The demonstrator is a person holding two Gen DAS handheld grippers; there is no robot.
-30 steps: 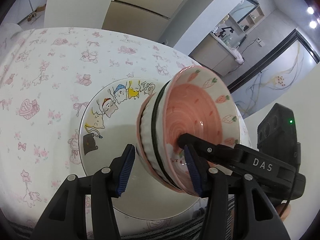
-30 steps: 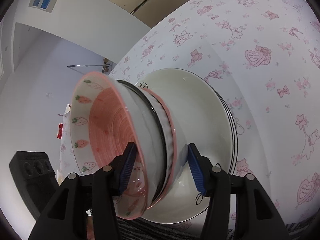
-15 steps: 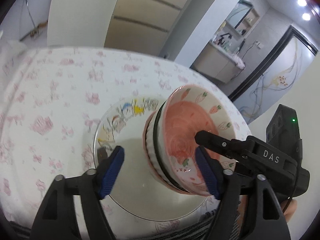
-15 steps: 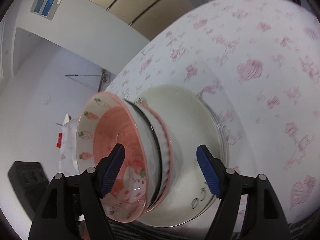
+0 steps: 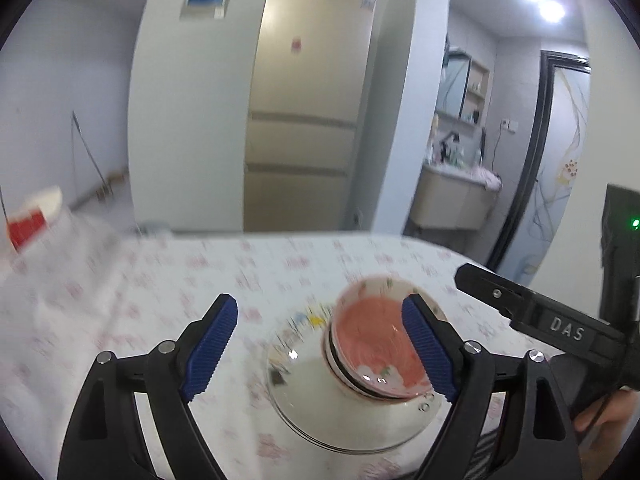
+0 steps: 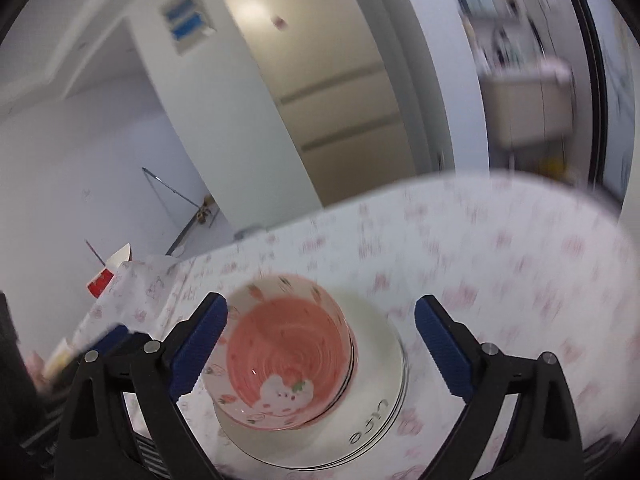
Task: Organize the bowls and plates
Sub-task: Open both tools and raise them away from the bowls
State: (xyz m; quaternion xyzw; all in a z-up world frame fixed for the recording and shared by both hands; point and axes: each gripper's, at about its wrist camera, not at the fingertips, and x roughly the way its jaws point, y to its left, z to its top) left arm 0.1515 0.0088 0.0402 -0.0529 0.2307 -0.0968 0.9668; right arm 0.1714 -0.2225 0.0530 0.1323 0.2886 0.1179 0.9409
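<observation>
Stack of bowls [image 5: 372, 344] sat nested on the plates [image 5: 320, 404] near the desk's [image 5: 160, 288] front edge. Left gripper [image 5: 320, 348] and right gripper [image 6: 320, 348] had both just been opening; jaws stood wide, raised clear, holding nothing

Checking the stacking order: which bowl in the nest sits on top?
The pink strawberry bowl, its pink inside fully visible; the others show only as rims beneath it.
</observation>
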